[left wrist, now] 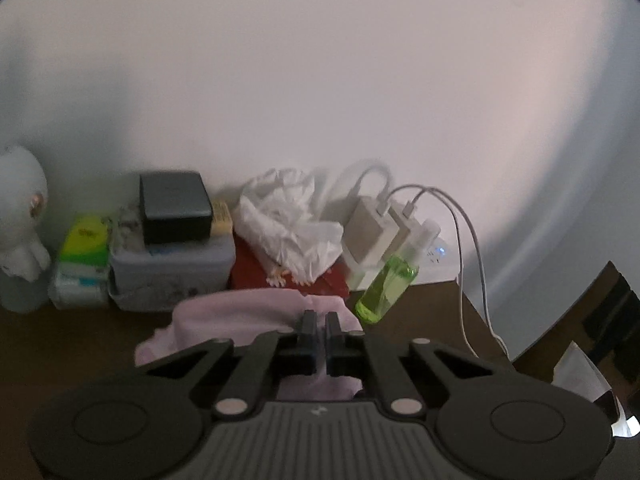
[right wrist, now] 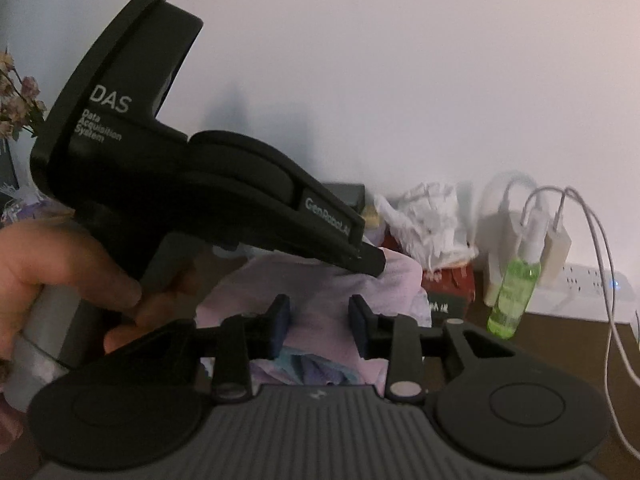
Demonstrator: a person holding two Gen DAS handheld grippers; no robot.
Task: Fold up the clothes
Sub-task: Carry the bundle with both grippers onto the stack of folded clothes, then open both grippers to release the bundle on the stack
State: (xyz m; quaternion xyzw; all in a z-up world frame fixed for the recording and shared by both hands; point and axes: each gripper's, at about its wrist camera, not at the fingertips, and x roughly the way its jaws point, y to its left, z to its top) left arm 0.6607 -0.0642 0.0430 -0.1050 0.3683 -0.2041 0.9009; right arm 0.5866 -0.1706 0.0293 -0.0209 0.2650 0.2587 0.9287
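Pink cloth (left wrist: pixel 248 312) lies bunched and creased on the dark table (left wrist: pixel 60 344).

You have a pale pink garment (left wrist: pixel 240 312) on a dark brown table (left wrist: pixel 60 344), a clear green bottle (left wrist: pixel 386 288) to its right, a red box (left wrist: pixel 256 272) under white plastic (left wrist: pixel 288 220), and black grippers.

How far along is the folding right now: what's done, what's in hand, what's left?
Done: the pink garment is bunched on the brown table, not yet a flat fold. In hand: the left gripper is shut at the cloth's top edge; whether it pinches fabric I cannot tell. The right gripper stands open above the pink cloth, gripping nothing. Left: probably flattening and the actual folds.
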